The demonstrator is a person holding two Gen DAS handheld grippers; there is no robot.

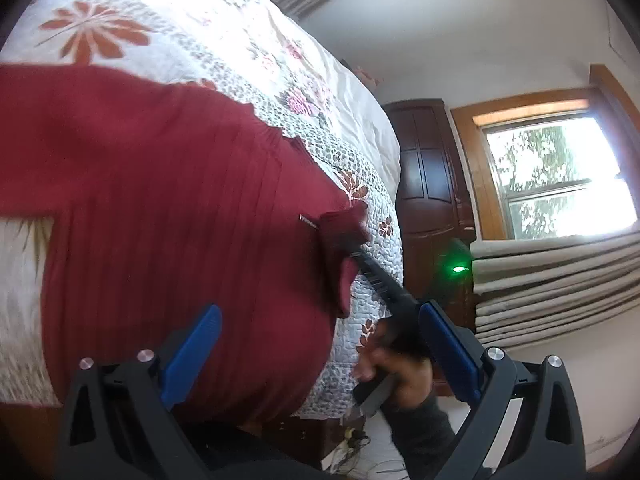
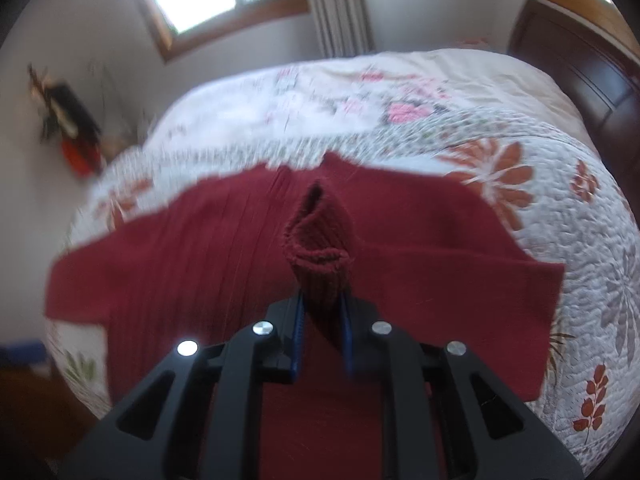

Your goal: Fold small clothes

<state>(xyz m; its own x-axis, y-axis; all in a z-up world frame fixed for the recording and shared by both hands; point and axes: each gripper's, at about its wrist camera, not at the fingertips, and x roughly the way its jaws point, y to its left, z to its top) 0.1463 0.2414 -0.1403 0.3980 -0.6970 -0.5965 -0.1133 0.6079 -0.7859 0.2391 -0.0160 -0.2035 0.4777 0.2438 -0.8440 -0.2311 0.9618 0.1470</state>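
Observation:
A dark red ribbed sweater (image 1: 160, 200) lies spread on a floral quilted bed (image 1: 224, 60). My left gripper (image 1: 320, 310) hovers over the sweater's lower part, its blue pads wide apart and nothing between them. In the left wrist view, my right gripper (image 1: 356, 252) reaches in from the right, held by a person's hand (image 1: 400, 368), and pinches a sleeve cuff. In the right wrist view, my right gripper (image 2: 322, 300) is shut on that rolled cuff (image 2: 320, 256), lifting it off the sweater (image 2: 420, 232), whose sleeves spread to both sides.
A dark wooden headboard (image 2: 580, 80) stands at the bed's right end, and a dark wooden cabinet (image 1: 428, 172) stands beside it. There are windows (image 1: 556, 176) with beige curtains (image 1: 560, 280) on the walls. The quilt (image 2: 560, 184) drops off at the near edge.

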